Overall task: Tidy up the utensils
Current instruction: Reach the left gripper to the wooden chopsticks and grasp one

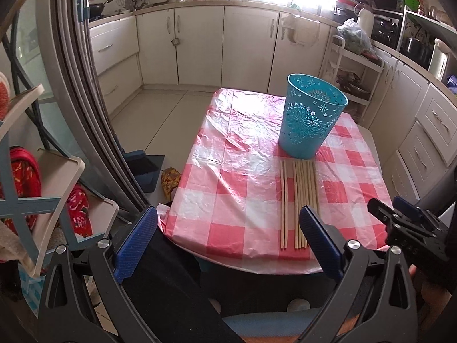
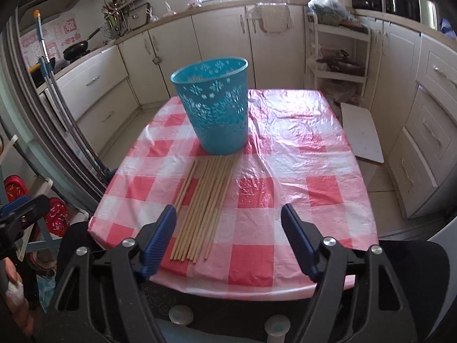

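Observation:
Several pale wooden chopsticks [image 1: 300,200] [image 2: 204,205] lie side by side on the red-and-white checked tablecloth [image 1: 228,188] [image 2: 300,171], their far ends close to a blue perforated basket [image 1: 310,117] [image 2: 214,108] that stands upright. My left gripper [image 1: 228,220] hangs open over the table's near left edge, its right finger just in front of the chopsticks' near ends. My right gripper [image 2: 228,220] is open above the table's near edge, with its left finger beside the chopsticks' near ends and nothing between the fingers. In the left wrist view the right gripper's black and blue body [image 1: 405,220] shows at the right edge.
The table stands in a kitchen with cream cabinets [image 1: 200,45] all round. A white shelf rack [image 2: 337,57] stands behind the table and a white board [image 2: 362,131] leans at the table's right. A person's dark-clothed leg [image 1: 171,285] is below the near edge.

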`<state>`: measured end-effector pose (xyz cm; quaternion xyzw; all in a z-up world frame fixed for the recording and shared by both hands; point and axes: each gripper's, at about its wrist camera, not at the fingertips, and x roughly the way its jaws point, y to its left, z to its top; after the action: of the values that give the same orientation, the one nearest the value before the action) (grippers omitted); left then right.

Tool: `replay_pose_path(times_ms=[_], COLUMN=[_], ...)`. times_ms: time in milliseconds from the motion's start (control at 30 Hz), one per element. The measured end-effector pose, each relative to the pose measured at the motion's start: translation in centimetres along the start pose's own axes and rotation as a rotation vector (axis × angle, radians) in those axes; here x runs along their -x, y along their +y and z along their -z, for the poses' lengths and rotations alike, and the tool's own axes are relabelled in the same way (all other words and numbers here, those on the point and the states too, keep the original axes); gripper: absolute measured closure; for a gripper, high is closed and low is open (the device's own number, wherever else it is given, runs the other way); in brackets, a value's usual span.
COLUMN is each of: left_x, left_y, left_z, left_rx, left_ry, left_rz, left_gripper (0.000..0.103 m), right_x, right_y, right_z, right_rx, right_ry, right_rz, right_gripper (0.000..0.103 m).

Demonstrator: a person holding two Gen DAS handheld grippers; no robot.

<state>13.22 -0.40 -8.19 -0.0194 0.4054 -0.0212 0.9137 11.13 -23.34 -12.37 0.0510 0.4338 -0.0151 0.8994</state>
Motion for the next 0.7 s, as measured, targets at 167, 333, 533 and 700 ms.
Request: replay_pose_path(times_ms=[167, 333, 533, 700], left_x=[-4.4, -8.3, -12.9, -17.1], left_y=[-1.5, -3.4, -4.4, -5.7], left_z=[-1.3, -1.8, -2.2, -2.9], left_rx=[-0.006, -0.011, 0.007, -0.023], left_ry=[0.06, 0.111, 0.171, 0.202], left_rz=[0.023, 0.045, 0.069, 0.032], left_gripper=[0.007, 0.007, 0.008, 0.012], right_x=[-7.3, -11.3, -14.3, -14.8], right_y=[-0.3, 0.2, 0.9, 0.3], right_z=[-0.8, -1.8, -3.2, -4.0], right_rx=[-0.081, -0.106, -0.075, 0.008], right_ry=[0.087, 0.108, 0.129, 0.135], right_rz=[-0.074, -0.118, -0.151, -0.157], right_gripper=[0.066, 0.077, 0.086, 0.093])
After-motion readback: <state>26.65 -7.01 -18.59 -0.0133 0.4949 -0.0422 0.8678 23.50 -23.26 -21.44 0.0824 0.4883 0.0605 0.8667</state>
